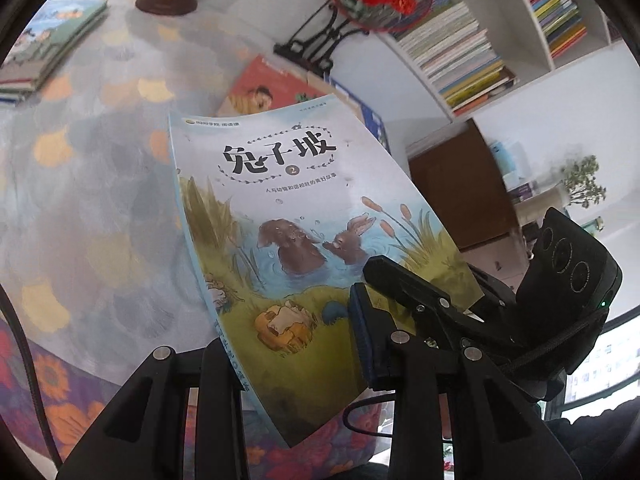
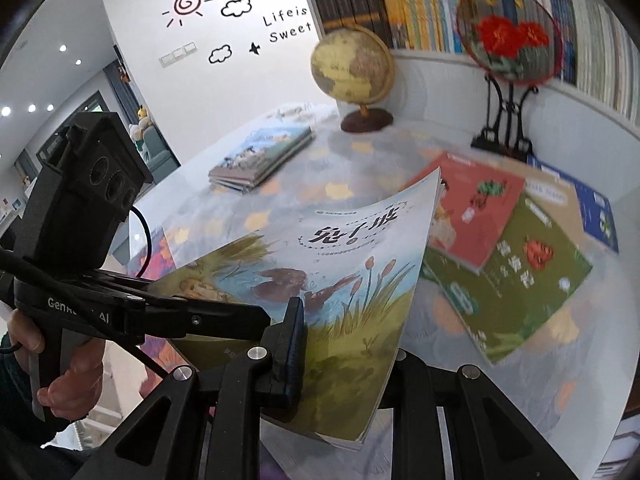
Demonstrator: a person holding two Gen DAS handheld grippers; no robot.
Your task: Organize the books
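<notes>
Both grippers are clamped on the same book (image 1: 304, 240), a thin paperback w/ two animals in a pond on the cover, lifted clear of the table (image 1: 80, 200). The left gripper (image 1: 296, 360) pinches its lower edge near the spine; the right gripper (image 2: 344, 360) pinches the lower edge toward the open side. In the left view the right one shows as a black arm (image 1: 420, 300) coming in over the cover's corner. Two holds make sense here, prob. because the book is floppy: even so the cover bows and the far corner curls up (one grip would likely let it sag).

A neat stack of books (image 2: 260, 156) sits near the far left edge of the table, probably where this one is headed. A loose pile (image 2: 508, 240) (red cover on a green one, blue ones under) lies fanned out toward the right edge, not yet sorted.

The table has a glossy clear sheet over a flowered cloth. At its back edge stand a globe (image 2: 354, 68) and a round fan w/ red flowers (image 2: 510, 38) on a black stand. Behind, white bookshelves (image 2: 440, 54) packed w/ books; a white wall w/ sun and cloud stickers.
</notes>
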